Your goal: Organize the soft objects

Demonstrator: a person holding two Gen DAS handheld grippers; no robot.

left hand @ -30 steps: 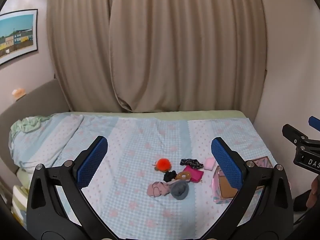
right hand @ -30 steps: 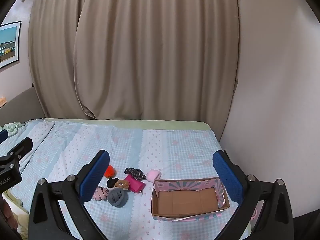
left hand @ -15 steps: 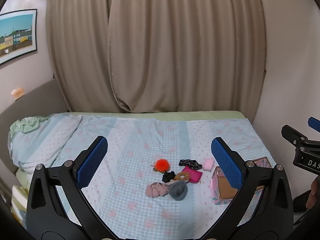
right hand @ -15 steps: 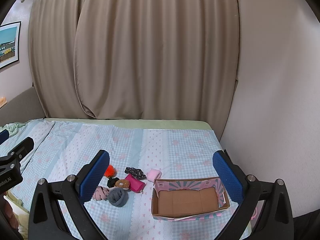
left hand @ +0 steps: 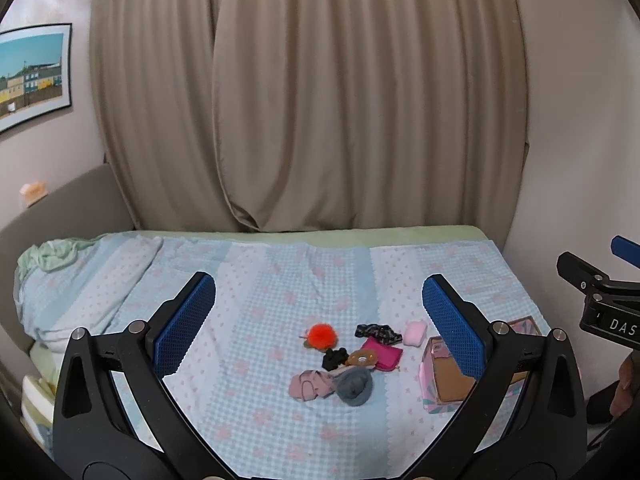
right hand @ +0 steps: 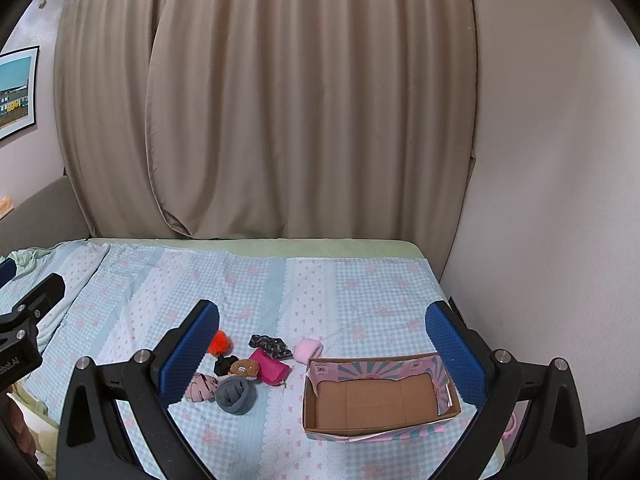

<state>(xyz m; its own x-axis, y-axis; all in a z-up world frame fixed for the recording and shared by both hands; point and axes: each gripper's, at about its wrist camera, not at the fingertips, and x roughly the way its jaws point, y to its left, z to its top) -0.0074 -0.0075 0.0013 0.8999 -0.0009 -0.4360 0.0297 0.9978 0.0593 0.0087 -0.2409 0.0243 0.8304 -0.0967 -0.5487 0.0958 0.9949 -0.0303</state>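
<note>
A small pile of soft things lies on the bed: an orange pompom [left hand: 320,334], a black patterned scrunchie [left hand: 378,332], a pale pink pad [left hand: 415,334], a magenta pouch [left hand: 382,354], a brown fuzzy ring [left hand: 362,358], a grey rolled sock [left hand: 354,386] and a pink striped cloth [left hand: 308,386]. An open cardboard box [right hand: 376,398] with pink patterned walls stands right of the pile, empty. My left gripper [left hand: 319,316] and right gripper [right hand: 322,344] are both open, empty, held well above and short of the pile.
The bed [right hand: 340,292] has a light blue checked cover. A bunched quilt and pillow [left hand: 80,280] lie at its left end. Beige curtains [left hand: 312,100] hang behind, and a wall [right hand: 552,200] runs along the bed's right side.
Both views have shifted only slightly; the pile sits a touch higher in the left wrist view. Both grippers stay open and nothing on the bed has moved.
</note>
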